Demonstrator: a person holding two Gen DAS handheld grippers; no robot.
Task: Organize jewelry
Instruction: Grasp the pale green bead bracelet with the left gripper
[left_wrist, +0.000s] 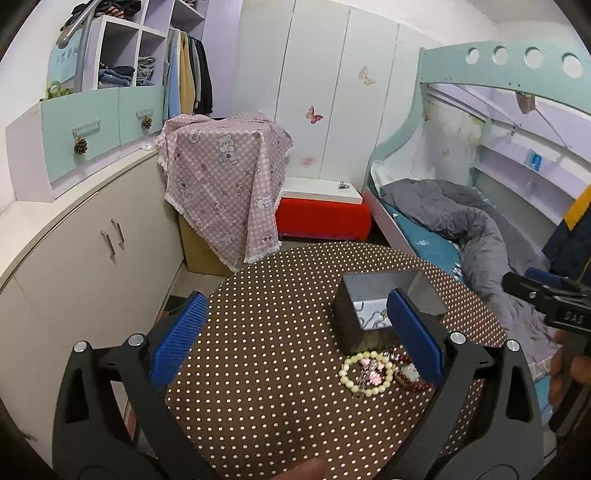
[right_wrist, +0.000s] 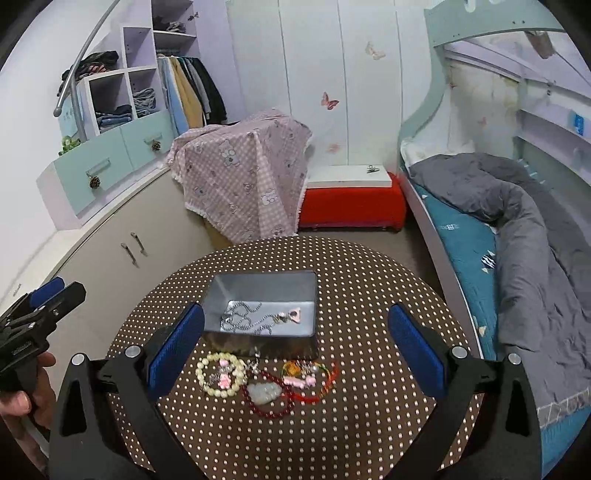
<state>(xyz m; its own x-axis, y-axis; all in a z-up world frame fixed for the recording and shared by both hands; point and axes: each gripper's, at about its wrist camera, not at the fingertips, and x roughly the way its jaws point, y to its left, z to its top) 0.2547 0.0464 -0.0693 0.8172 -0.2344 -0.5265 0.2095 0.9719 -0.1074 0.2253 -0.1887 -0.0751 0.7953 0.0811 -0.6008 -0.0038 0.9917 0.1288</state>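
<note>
While both grippers hang empty, the task looks partly done: one silver chain necklace (right_wrist: 255, 317) lies in the open tin box (right_wrist: 314, 299). Right gripper (right_wrist: 295, 347) and left gripper (left_wrist: 295, 336): jaws fully spread, nothing held. Left on the dotted table (right_wrist: 369, 424), just below the right's fingertips: one pearl bracelet (right_wrist: 221, 373), one dark red bead string (right_wrist: 271, 406), one red-cord piece (right_wrist: 314, 380). Smaller bits unclear.

Round table under brown white-dotted cloth (right_wrist: 369, 424), matt. Grey rectangular metal tin (right_wrist: 258, 343), dull sheen, holding a bright silver bead chain (right_wrist: 240, 319). Cream pearl-bead bracelet (right_wrist: 207, 384), glossy; dark red glassy bead bracelet (right_wrist: 271, 410). Blue gripper pads (right_wrist: 415, 350), ribbed.
</note>
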